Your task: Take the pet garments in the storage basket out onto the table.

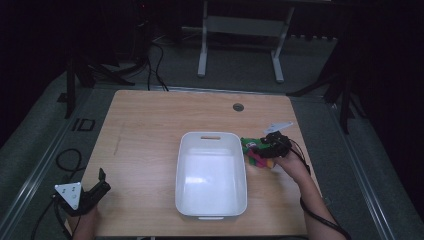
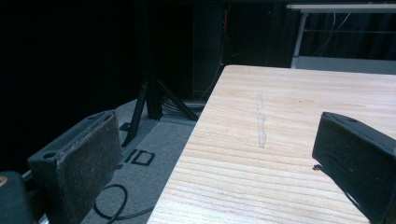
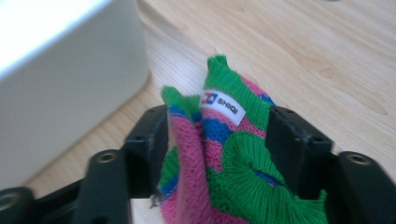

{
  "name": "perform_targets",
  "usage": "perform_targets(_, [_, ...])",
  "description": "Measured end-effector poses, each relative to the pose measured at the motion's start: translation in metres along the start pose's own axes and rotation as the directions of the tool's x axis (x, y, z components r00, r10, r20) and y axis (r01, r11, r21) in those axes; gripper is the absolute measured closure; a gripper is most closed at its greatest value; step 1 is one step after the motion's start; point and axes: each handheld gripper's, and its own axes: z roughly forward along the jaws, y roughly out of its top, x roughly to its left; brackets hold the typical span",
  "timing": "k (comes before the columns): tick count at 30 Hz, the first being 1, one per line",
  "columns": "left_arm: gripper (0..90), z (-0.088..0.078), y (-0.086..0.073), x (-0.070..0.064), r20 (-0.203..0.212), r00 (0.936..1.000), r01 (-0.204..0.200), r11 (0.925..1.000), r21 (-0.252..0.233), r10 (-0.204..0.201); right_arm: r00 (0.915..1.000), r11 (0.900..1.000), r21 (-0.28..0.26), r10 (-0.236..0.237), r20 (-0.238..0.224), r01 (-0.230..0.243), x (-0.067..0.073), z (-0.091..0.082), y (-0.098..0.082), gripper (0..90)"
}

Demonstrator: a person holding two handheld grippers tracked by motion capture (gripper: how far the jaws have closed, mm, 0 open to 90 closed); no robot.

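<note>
I see the striped green, pink and blue knitted cloth (image 3: 224, 158) between my right gripper (image 3: 217, 135) jaws, pads loosened, just beside white plastic bin (image 1: 211, 172); left gripper (image 2: 224, 154) open, w/ nothing inside.

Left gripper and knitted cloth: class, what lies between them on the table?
In the high view, the white bin stands between the left gripper and the cloth, with bare table on its left.

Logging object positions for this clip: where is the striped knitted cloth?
High view: the cloth lies on the table right of the white tub, between the right hand-held gripper's jaws.
</note>
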Motion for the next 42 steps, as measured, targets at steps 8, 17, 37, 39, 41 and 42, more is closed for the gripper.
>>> perform_targets(8, [1.9, 0.0, 0.0, 0.0, 0.0, 1.0, -0.001, 1.0, -0.003, 0.001, 0.9995, 0.997, -0.066, 0.032, 0.007, -0.031, -0.004, -0.029, -0.006, 29.2])
perform_targets(17, [1.9, 0.0, 0.0, -0.001, -0.001, 1.0, -0.004, 1.0, -0.006, 0.004, 0.9927, 0.986, -0.125, 0.115, 0.037, -0.11, -0.019, -0.055, -0.04, 13.3])
perform_targets(37, [1.9, -0.001, 0.0, 0.0, -0.002, 1.0, -0.002, 1.0, -0.007, 0.002, 0.945, 0.943, -0.265, 0.256, 0.203, -0.199, -0.025, -0.087, -0.108, 11.3])
perform_targets(39, [1.9, -0.001, 0.0, 0.0, -0.003, 1.0, -0.002, 1.0, -0.006, 0.002, 0.9418, 0.944, -0.256, 0.264, 0.208, -0.208, -0.024, -0.088, -0.115, 11.2])
perform_targets(41, [1.9, -0.001, 0.0, 0.0, -0.003, 1.0, -0.003, 1.0, -0.007, 0.003, 0.9353, 0.945, -0.237, 0.278, 0.219, -0.226, -0.023, -0.087, -0.128, 11.2])
perform_targets(42, [1.9, -0.001, 0.0, 0.0, -0.004, 1.0, -0.003, 1.0, -0.007, 0.003, 0.9353, 0.945, -0.237, 0.278, 0.219, -0.226, -0.023, -0.087, -0.128, 11.2])
